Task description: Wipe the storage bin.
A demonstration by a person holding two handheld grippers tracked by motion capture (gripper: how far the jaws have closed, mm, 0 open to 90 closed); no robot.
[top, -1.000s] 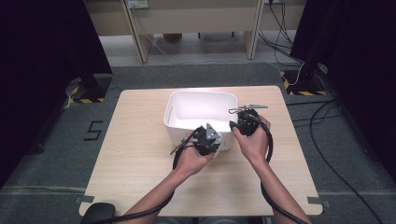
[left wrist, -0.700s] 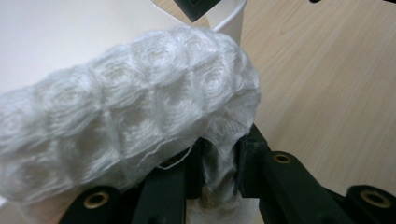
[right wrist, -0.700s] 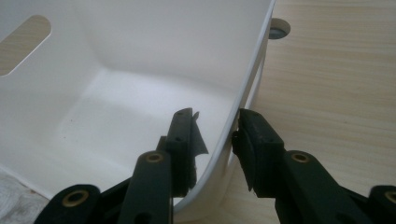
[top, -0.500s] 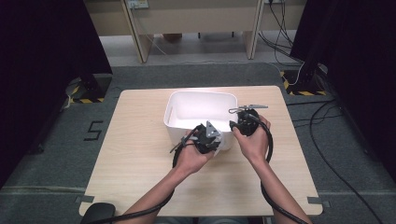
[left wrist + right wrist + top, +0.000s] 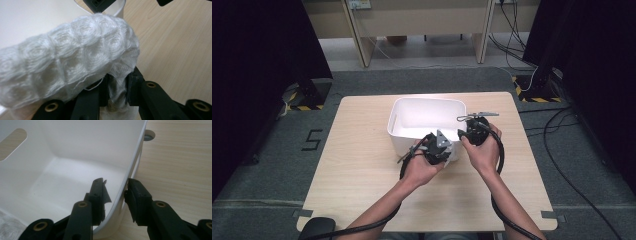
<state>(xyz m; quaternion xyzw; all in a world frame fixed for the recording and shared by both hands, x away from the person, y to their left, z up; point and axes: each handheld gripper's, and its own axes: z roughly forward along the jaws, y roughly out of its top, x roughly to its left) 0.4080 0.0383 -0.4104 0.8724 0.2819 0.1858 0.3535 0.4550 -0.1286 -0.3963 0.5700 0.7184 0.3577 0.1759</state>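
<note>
A white plastic bin [image 5: 427, 101] stands on the wooden table [image 5: 362, 165], a little behind its middle. My left gripper [image 5: 449, 151] is at the bin's near right corner, shut on a white waffle-textured cloth [image 5: 75, 55]. A fold of the cloth is pinched between the jaws [image 5: 117, 83] and the rest bulges above them. My right gripper [image 5: 463, 133] sits at the bin's right wall. In the right gripper view its jaws [image 5: 115, 181] straddle that wall [image 5: 130, 167], one inside the bin and one outside, shut on it. A bit of the cloth [image 5: 8, 227] lies inside the bin.
The bin has a slot handle [image 5: 12, 143] in its far wall. A round hole [image 5: 149, 135] is set in the tabletop beyond the bin. Bare wood [image 5: 352, 190] lies left and in front of the hands. Cables [image 5: 572, 165] run on the floor at the right.
</note>
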